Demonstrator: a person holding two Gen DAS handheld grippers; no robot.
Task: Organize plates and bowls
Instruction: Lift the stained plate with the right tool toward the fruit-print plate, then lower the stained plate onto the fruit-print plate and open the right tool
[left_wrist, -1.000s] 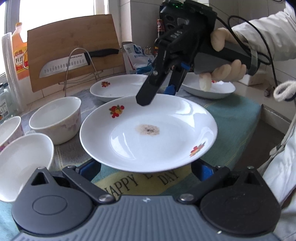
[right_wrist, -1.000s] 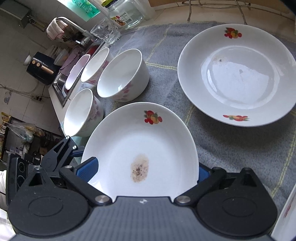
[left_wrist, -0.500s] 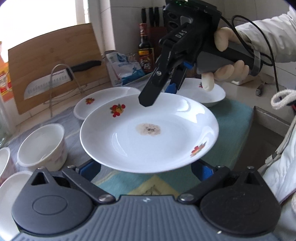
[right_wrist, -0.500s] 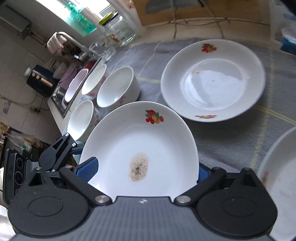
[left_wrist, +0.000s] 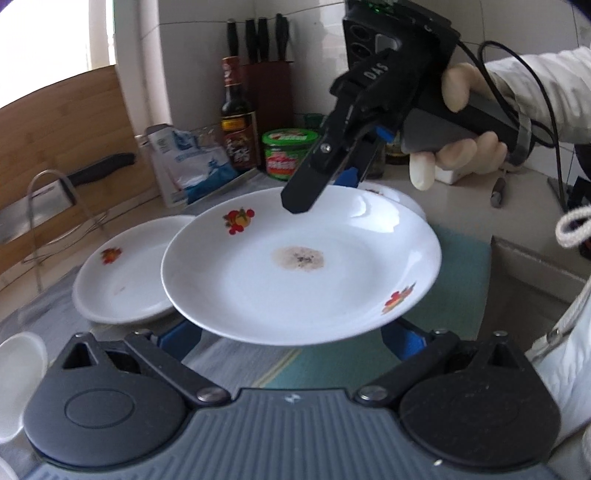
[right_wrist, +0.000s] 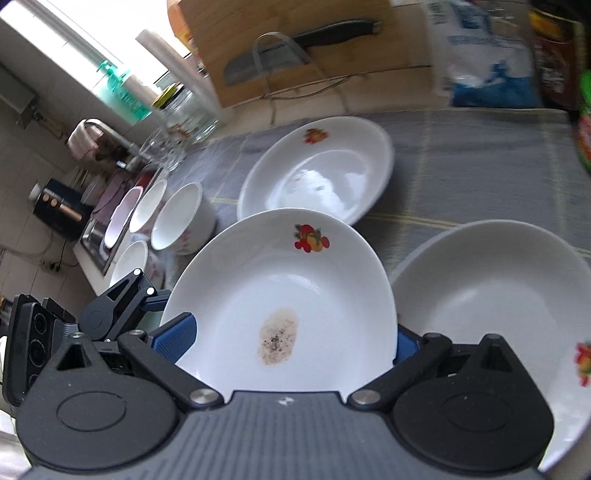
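Carrying the stained plate (left_wrist: 301, 273) between both tongs, I hold it level above the table (left_wrist: 463, 258), mid-frame in both views. My left tongs (left_wrist: 291, 332) sit at its near rim with the blue pads spread wide on either side, cradling the plate rather than pinching it. My right tongs (left_wrist: 321, 177) come in from the upper right of the left view; whether they are closed on the far rim I cannot tell, since one finger hides the other.

I judge the goal is to stack this plate on another. The right view shows an empty plate (right_wrist: 491, 314) at lower right, just beside the carried one, and a second plate (right_wrist: 317, 173) above centre. To do it well I should keep both rims at equal height, centre over the target, lower flat, then let go.

Bowls (right_wrist: 181, 218) crowd the left of the right view, so that side is tight. Grey cloth at upper right lies open. A green-lidded jar (left_wrist: 290, 153) and a bottle (left_wrist: 236, 122) stand at the top of the left view, well apart.
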